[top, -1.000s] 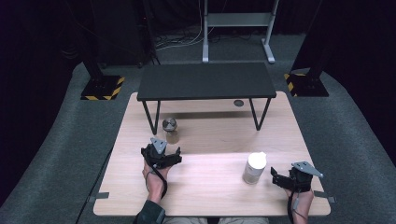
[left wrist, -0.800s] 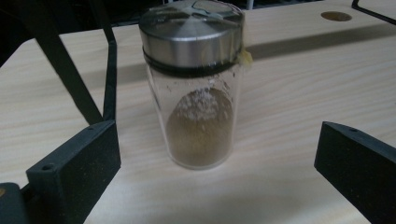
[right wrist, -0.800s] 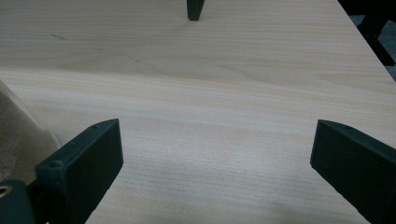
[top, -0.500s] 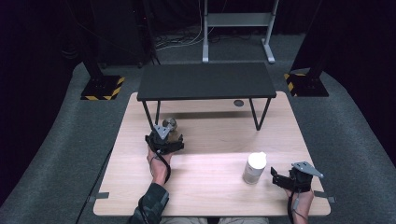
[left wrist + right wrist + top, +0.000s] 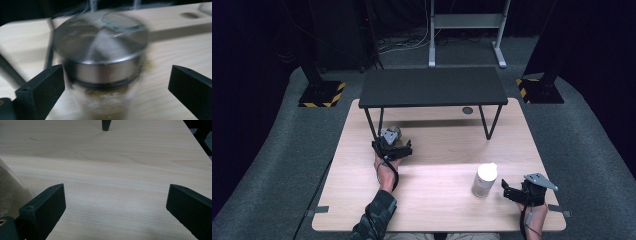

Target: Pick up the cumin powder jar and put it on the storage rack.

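Left tool (image 5: 115, 82) closing, wide around blurred jar (image 5: 100, 62), pads not touching.

Jar (image 5: 100, 82) w/ brushed shiny metal lid (image 5: 100, 42), clear glass body; table (image 5: 120, 170) pale matt wood

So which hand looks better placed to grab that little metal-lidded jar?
Left. The left gripper already has the jar between its jaws, which have just been closing. The right gripper sits far off, beside the white container.
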{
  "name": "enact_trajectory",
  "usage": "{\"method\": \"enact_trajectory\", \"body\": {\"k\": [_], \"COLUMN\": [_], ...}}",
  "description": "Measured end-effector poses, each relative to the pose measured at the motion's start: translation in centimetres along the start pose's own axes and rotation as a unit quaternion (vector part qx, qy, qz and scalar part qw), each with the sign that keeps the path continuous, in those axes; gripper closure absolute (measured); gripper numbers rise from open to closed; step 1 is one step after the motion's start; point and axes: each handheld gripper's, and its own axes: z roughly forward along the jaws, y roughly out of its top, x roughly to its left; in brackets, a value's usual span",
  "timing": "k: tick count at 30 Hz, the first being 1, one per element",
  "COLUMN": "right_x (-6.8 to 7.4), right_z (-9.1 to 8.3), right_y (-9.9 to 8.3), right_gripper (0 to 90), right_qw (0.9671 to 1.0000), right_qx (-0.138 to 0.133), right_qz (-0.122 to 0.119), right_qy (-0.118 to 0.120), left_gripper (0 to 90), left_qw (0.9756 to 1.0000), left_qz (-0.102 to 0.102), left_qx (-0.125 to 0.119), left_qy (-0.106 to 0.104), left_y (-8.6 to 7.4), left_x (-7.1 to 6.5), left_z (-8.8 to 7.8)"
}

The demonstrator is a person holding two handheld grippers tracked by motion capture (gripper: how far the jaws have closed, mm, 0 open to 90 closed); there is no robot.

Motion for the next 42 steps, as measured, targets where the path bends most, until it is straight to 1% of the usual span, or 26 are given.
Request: {"method": "enact_trajectory", "body": {"k": [1, 2, 3, 4, 8, 9, 10, 11, 14, 16, 19, 22, 25, 30, 34, 36, 40, 42], "right_x": [0.0, 0.0, 0.0, 0.0, 0.0, 0.0, 0.0, 0.0, 0.0, -0.1, -0.1, -0.1, -0.1, -0.1, 0.0, 0.0, 0.0, 0.0], "right_z": [0.0, 0.0, -0.1, -0.1, -0.1, -0.1, -0.1, -0.1, -0.1, -0.1, -0.1, -0.1, -0.1, 0.0, 0.0, 0.0, 0.0, 0.0], "right_y": [0.0, 0.0, -0.1, -0.1, -0.1, -0.2, -0.2, -0.1, -0.1, -0.1, -0.1, -0.1, -0.1, 0.0, 0.0, 0.0, 0.0, 0.0], "right_gripper": [1.2, 1.3, 1.3, 1.3, 1.3, 1.4, 1.4, 1.4, 1.4, 1.4, 1.4, 1.4, 1.5, 1.5, 1.6, 1.6, 1.6, 1.6], "right_qw": [1.0, 1.0, 1.0, 1.0, 1.0, 1.0, 1.0, 1.0, 1.0, 1.0, 1.0, 1.0, 1.0, 1.0, 1.0, 1.0, 1.0, 1.0], "right_qx": [0.0, -0.001, -0.002, -0.003, -0.003, -0.004, -0.004, -0.003, -0.003, -0.002, -0.002, -0.002, -0.001, -0.001, 0.0, 0.0, 0.001, 0.001], "right_qz": [0.0, -0.001, -0.001, -0.002, 0.0, 0.0, 0.0, 0.0, 0.0, 0.0, 0.001, 0.002, 0.002, 0.002, 0.0, 0.001, 0.001, 0.001], "right_qy": [0.002, 0.002, 0.001, 0.001, 0.002, 0.002, 0.002, 0.001, 0.002, 0.003, 0.003, 0.003, 0.003, 0.003, 0.002, 0.001, 0.001, 0.001], "left_gripper": [28.9, 29.7, 30.0, 30.0, 30.1, 30.1, 30.1, 30.1, 30.1, 30.1, 30.1, 30.1, 30.1, 30.1, 30.1, 30.1, 30.2, 30.1], "left_qw": [1.0, 0.9999, 0.9999, 0.9998, 0.9996, 0.9994, 0.9994, 0.9991, 0.999, 0.9987, 0.9987, 0.9987, 0.9987, 0.9987, 0.9989, 0.9989, 0.9987, 0.9987], "left_qz": [-0.003, -0.008, -0.01, -0.014, -0.017, -0.024, -0.024, -0.028, -0.03, -0.032, -0.032, -0.025, -0.019, -0.02, -0.015, -0.014, -0.014, -0.01], "left_qx": [-0.002, -0.004, -0.005, -0.009, -0.013, -0.015, -0.015, -0.017, -0.019, -0.024, -0.025, -0.03, -0.03, -0.029, -0.026, -0.029, -0.031, -0.033], "left_qy": [-0.007, -0.007, -0.006, -0.011, -0.018, -0.022, -0.022, -0.025, -0.028, -0.03, -0.031, -0.034, -0.035, -0.038, -0.037, -0.035, -0.037, -0.037], "left_y": [-0.2, -0.2, -0.3, -0.5, -0.7, -0.9, -0.9, -1.0, -1.2, -1.5, -1.6, -1.6, -1.5, -1.6, -1.7, -1.8, -1.9, -1.9], "left_x": [0.3, 0.3, 0.3, 0.4, 0.7, 1.0, 1.0, 1.2, 1.4, 1.7, 1.7, 1.9, 2.0, 2.3, 2.7, 2.9, 3.2, 3.3], "left_z": [0.1, 0.0, 0.0, 0.0, -0.2, -0.2, -0.2, -0.4, -0.6, -1.0, -1.1, -1.7, -2.0, -2.5, -2.9, -3.4, -4.0, -4.3]}}
